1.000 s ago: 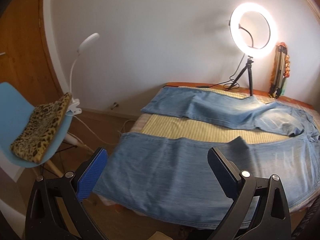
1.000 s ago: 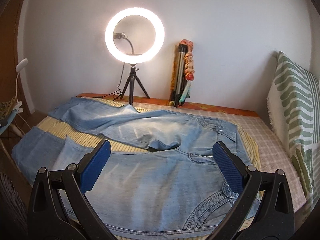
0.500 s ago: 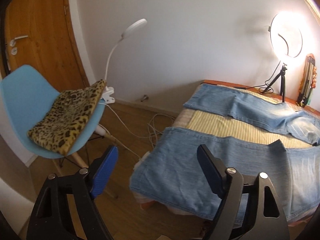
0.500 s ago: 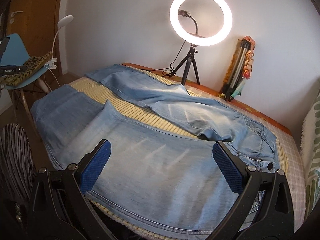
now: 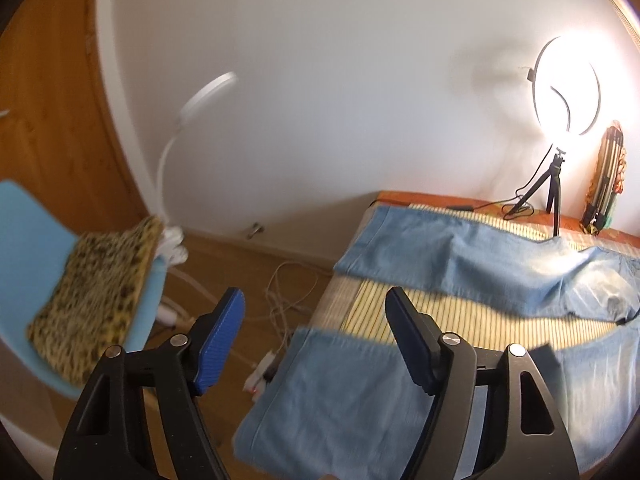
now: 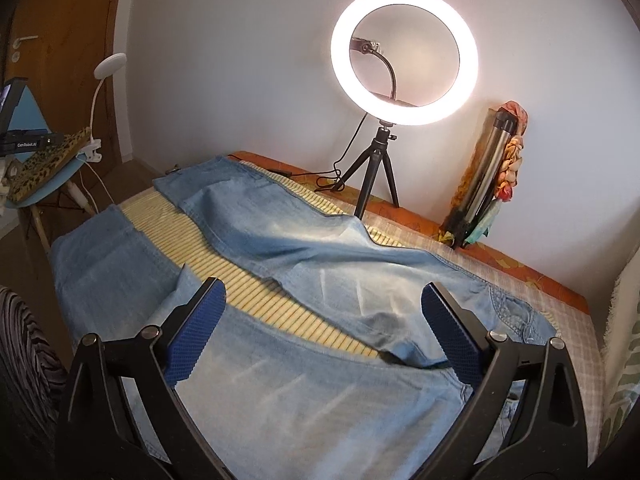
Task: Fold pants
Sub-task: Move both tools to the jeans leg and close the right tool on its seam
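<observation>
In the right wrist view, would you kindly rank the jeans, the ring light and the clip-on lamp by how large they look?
1. Jeans, by far the largest.
2. Ring light.
3. Clip-on lamp, smallest, though it stands farthest from the camera, so its true size is unsure.

A plain white wall (image 6: 248, 60) closes the far side of the room. At the left stands a wooden door (image 6: 60, 40), and the floor (image 5: 240, 264) below is wood too, with white cables (image 5: 288, 288) lying loose on it. A lit ring light (image 6: 404, 56) on a small black tripod stands at the far edge of the bed (image 6: 520, 268). At the left, 1 blue chair (image 5: 24, 232) carries a leopard-print cushion (image 5: 96, 292), with a white clip lamp (image 5: 200, 100) arching above it. A green-striped pillow (image 6: 624, 340) sits at the right.
</observation>
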A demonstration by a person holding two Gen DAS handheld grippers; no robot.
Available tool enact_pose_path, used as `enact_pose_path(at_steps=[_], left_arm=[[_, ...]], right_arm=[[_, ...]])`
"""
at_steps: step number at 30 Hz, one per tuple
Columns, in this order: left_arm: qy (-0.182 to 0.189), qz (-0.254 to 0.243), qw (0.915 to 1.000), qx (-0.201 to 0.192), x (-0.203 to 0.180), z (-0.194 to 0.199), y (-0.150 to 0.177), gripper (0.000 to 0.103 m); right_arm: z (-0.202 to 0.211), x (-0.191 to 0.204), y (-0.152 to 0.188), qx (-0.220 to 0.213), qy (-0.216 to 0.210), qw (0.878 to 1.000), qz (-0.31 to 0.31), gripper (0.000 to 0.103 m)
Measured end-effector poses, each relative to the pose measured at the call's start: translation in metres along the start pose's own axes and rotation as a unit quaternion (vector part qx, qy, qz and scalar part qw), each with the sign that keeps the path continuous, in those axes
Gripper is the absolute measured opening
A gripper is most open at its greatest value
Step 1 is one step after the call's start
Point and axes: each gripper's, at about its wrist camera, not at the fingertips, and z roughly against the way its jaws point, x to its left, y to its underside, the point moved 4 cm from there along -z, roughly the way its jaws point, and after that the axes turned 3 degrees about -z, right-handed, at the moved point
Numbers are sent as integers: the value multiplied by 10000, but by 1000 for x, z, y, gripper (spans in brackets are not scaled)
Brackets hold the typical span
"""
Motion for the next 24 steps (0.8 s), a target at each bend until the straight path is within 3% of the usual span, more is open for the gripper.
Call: enact_pose_path(at_steps=[5,12,17,24], left_arm=[[218,-224,9995,-45,-27,-32,-36,67],[703,-356,9966,224,-80,-95,-77,60],[1057,-286,9920,622,-117,-143,-85,52],[1404,-398,9819,1207,-174,-210,-66,39]], right_arm=[[-48,-24,-29,211,-82,9997,-22,95],[-128,-66,-51,780,-551,9942,-486,90],[-193,-88,-50,1203,-732,9870,-778,89],[-269,-100,-47,1557,-1059,9754,-1146,89]])
